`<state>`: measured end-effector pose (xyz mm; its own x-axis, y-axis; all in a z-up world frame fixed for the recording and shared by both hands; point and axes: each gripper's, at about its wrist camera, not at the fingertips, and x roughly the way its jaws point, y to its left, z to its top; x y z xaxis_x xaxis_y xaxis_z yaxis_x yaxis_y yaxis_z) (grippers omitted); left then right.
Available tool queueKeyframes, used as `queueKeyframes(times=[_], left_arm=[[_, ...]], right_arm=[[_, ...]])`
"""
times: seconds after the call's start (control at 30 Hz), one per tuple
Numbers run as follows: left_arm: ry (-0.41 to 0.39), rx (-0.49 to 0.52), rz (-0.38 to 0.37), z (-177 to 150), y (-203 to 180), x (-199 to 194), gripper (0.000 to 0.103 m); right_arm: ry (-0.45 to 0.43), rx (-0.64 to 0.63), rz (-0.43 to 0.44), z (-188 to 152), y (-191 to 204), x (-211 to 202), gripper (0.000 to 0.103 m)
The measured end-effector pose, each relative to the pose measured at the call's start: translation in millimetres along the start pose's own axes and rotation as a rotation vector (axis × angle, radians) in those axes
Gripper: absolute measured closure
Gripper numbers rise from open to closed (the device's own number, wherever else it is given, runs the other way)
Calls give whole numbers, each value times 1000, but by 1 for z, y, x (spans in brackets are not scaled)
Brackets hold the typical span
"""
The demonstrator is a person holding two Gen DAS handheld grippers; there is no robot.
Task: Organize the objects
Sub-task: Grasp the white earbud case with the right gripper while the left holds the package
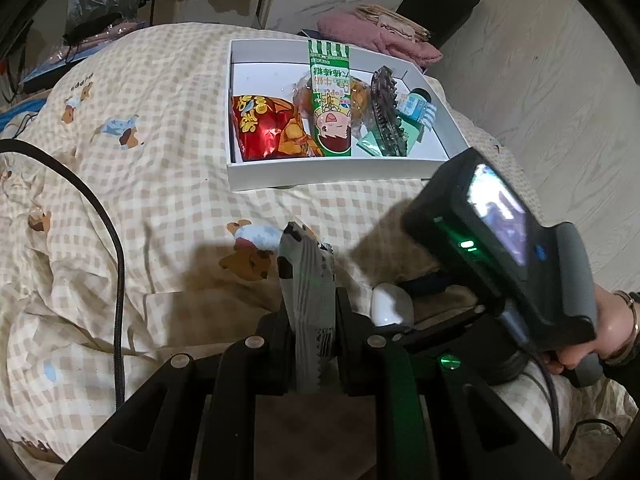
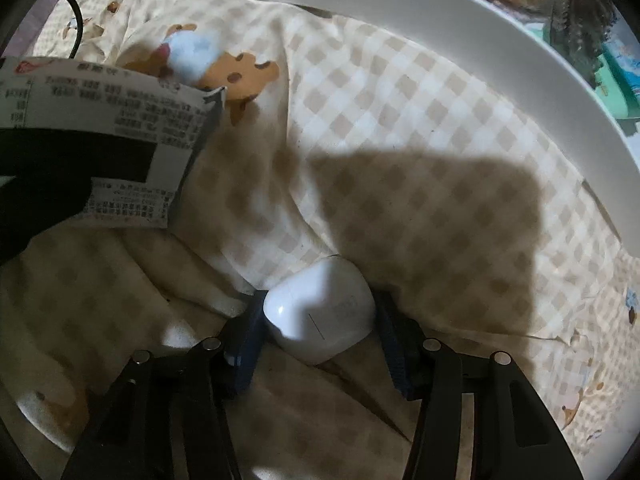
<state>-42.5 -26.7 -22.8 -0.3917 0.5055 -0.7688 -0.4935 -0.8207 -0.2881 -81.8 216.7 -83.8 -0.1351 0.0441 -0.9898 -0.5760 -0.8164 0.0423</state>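
Note:
My left gripper is shut on a grey-white snack packet and holds it edge-on above the bed; the packet also shows at the left of the right wrist view. My right gripper has its blue fingers against both sides of a white earbud case lying on the quilt; the case also shows in the left wrist view. A white box ahead holds a red snack bag, a green packet, a dark packet and a small bottle.
A checked quilt with bear prints covers the bed. A black cable runs down the left. Pink folded cloth lies beyond the box. The box rim curves across the top of the right wrist view.

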Motion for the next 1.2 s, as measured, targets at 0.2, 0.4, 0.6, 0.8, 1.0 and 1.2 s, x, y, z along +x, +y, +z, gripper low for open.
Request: queueKeyframes(times=[0.2,0.4,0.6,0.8,1.0,1.2], left_arm=[[1,-2,1,1,1,1,84],[5,-3,2,1,1,1,84],[8,2,15,1,-1,2,84],[13,8,24,1,-2,4,84],[57,21,2,1,-1,12,84],[51,44,9,-1,-5,10,84]], right_arm=[[-187,84,-32,-30,-12,-54,49],[-460,247,88,-88,-31,-110,49],[-643,394,168,-126,-47,-104,49],[-583,441,243,-110,-51,-80,49],[-573,441,246,-112,-51,-75,49],[-574,447,250,-113,-53,-74,49]])
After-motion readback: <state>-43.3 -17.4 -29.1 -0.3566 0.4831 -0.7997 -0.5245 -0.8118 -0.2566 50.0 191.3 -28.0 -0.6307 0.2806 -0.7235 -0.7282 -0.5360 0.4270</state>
